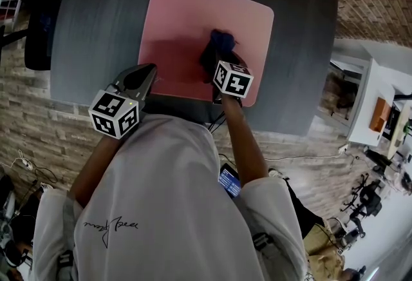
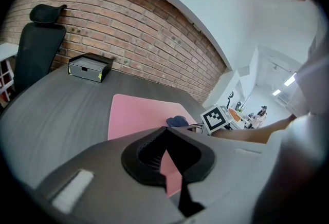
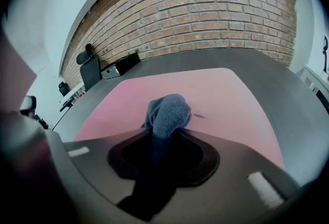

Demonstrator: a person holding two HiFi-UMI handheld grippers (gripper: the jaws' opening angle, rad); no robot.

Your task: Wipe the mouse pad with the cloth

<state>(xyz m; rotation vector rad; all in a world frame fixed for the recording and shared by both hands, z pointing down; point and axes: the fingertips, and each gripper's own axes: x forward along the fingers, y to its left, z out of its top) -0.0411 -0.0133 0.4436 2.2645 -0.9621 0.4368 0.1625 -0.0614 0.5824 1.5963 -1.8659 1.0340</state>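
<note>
A pink mouse pad lies on the dark grey table. My right gripper is over the pad's right half, shut on a bunched blue cloth that sticks out past its tips onto the pad. In the right gripper view the cloth bulges up between the jaws of the right gripper, with the pad behind it. My left gripper hovers at the pad's near left corner, jaws together and holding nothing. The left gripper view shows the left gripper, the pad and the cloth.
A black box stands at the table's far edge by the brick wall. A black office chair is at the far left. A small dark mark shows on the pad right of the cloth. White furniture stands off the table's right.
</note>
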